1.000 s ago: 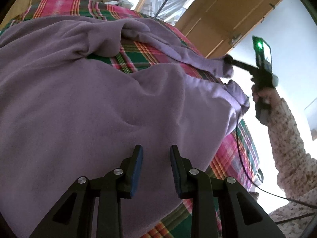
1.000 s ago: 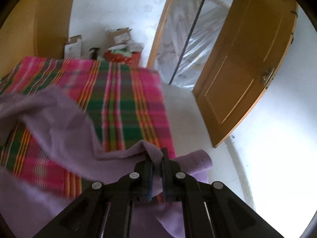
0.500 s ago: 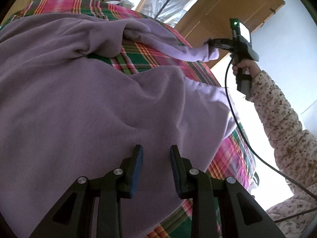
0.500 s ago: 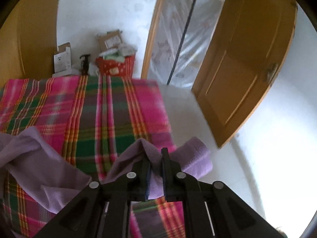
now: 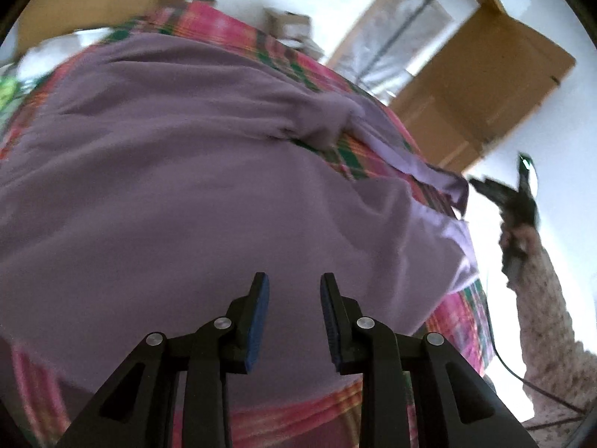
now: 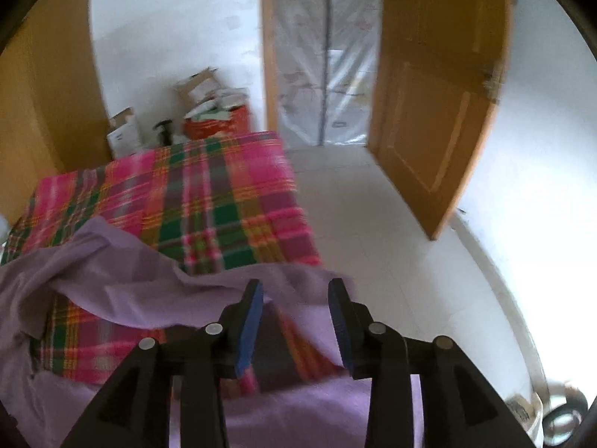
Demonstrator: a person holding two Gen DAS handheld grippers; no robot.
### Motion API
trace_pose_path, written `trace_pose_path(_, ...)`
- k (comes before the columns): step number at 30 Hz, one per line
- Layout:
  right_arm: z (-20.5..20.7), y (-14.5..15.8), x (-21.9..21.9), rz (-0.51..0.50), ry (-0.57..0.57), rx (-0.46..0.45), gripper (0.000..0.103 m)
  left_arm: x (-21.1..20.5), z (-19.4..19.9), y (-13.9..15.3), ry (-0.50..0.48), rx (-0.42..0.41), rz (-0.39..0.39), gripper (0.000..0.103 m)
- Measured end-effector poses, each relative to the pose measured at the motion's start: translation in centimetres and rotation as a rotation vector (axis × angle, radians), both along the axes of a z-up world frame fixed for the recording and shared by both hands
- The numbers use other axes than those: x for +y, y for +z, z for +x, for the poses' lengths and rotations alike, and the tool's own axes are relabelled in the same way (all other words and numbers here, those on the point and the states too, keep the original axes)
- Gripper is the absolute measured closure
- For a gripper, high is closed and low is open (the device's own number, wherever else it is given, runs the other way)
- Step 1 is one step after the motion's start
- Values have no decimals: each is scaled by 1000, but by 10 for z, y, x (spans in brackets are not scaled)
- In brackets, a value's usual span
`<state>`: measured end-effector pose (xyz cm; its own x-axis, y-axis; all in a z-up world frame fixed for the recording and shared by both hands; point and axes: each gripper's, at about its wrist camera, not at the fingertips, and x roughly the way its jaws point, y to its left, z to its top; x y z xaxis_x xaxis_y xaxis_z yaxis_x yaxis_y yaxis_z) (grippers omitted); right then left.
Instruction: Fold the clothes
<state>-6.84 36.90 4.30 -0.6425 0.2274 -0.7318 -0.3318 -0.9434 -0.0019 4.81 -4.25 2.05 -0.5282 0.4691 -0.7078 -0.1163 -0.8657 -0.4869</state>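
A large purple fleece garment (image 5: 194, 194) lies spread and rumpled over a plaid bed cover (image 5: 459, 321). My left gripper (image 5: 294, 283) hovers open just above the garment's broad part, with nothing between its blue pads. In the right wrist view my right gripper (image 6: 294, 291) stands open over the bed's right edge. A purple sleeve (image 6: 123, 272) lies loose just beyond its fingertips, touching neither pad. From the left wrist view the right gripper (image 5: 485, 186) appears blurred just right of that sleeve end (image 5: 447, 183), held by a hand in a floral sleeve (image 5: 544, 310).
The plaid cover (image 6: 224, 201) ends at the bed's far and right edges, with pale tiled floor (image 6: 373, 224) beyond. An open wooden door (image 6: 440, 104) stands at the right. Cardboard boxes (image 6: 201, 86) and a red bin (image 6: 220, 123) sit past the bed's far end.
My right gripper has opened and let go of the purple sleeve, which dropped onto the bed. The left wrist view has swung and shows more of the garment's left side.
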Motion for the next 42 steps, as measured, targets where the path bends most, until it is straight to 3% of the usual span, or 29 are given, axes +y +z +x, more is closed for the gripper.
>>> trace_pose_path(6,58,-13,26,-108,-68,-13,66,-23,26,0,92,-6,-8,74)
trace_pose_path(11,125,-31,19,-156,-95,5,66,-39,44,-6,159,-39,-11,74)
trace_pose_path(16,182,-53,23,-250,-206,49,64,-58,56,-11,238,-64,38,74)
trace_pose_path(19,186,-69,28,-328,-219,22,64,-72,60,-16,292,-97,78,74)
trace_pose_path(28,162,-72,2,-238,-183,13,61,-101,78,-27,417,-123,169,74)
trace_pose_path(32,158,-74,7,-258,-239,34,95,-102,77,-27,413,-113,164,74)
trace_pose_path(38,168,-62,17,-316,-224,132,98,-101,71,-27,423,-120,158,74)
trace_pose_path(42,177,-43,23,-301,-227,180,99,-100,66,-26,422,-120,145,74)
